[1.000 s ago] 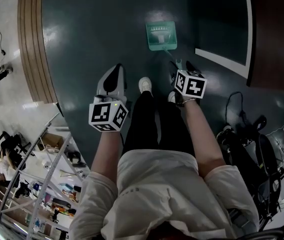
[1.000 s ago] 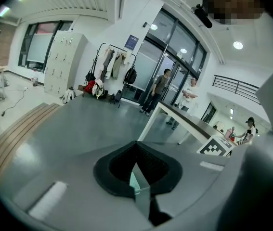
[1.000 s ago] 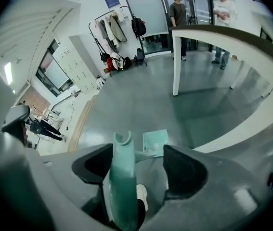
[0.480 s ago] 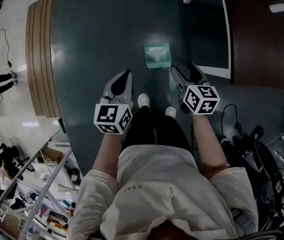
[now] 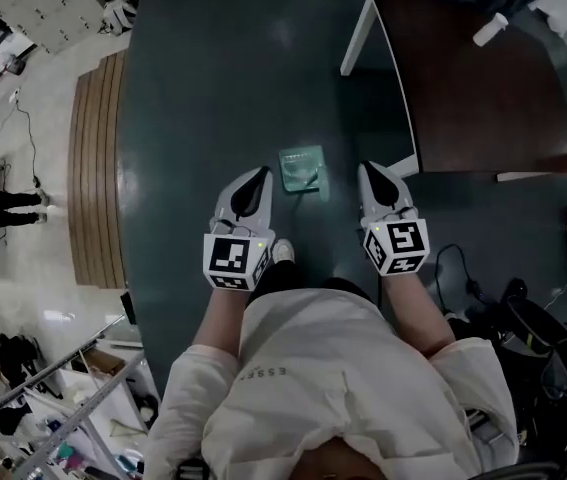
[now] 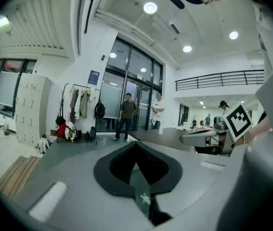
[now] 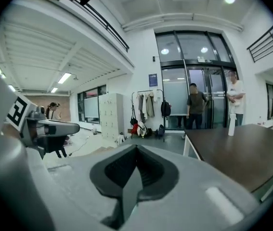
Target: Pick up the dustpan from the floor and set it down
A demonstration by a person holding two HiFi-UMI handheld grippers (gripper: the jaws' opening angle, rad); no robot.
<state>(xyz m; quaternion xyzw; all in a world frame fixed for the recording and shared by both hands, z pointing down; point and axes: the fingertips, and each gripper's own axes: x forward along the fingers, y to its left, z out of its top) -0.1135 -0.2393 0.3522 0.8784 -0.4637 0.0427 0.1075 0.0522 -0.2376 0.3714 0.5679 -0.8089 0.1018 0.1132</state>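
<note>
The dustpan looks light and stiff; take a thin edge. The left gripper is closed, empty. The right gripper just closed on nothing.

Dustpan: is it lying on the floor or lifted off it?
On the floor. The green dustpan lies flat on the dark floor in the head view, with nothing holding it.
</note>
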